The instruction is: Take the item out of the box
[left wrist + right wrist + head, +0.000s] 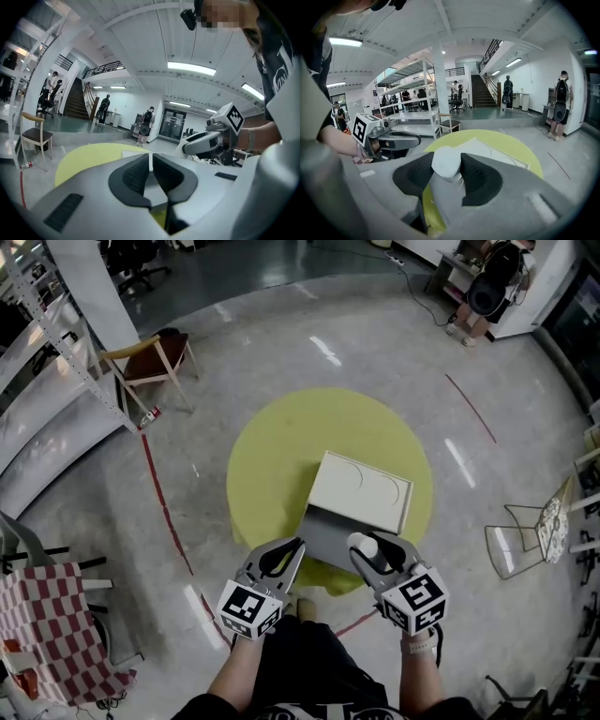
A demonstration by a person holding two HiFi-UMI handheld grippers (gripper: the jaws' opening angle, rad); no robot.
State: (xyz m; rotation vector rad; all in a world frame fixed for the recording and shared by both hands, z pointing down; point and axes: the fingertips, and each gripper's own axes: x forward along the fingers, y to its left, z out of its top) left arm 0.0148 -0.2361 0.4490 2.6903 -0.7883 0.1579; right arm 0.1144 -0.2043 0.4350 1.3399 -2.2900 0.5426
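A white box (361, 489) lies on the round yellow table (272, 456), with a grey flap (328, 532) hanging open toward me. My right gripper (378, 549) is shut on a white rounded item (367, 545), held above the table's near edge. In the right gripper view the item (446, 161) sits between the black pads (476, 178). My left gripper (298, 546) is at the flap's left corner. In the left gripper view its jaws (151, 158) are closed on a thin white edge, which looks like the flap's.
A wooden chair (150, 357) and metal shelving (47, 381) stand at the back left. There is a wire chair (525, 532) at the right and a red-checked bag (52, 624) at the near left. A person with a backpack (492, 287) stands far off.
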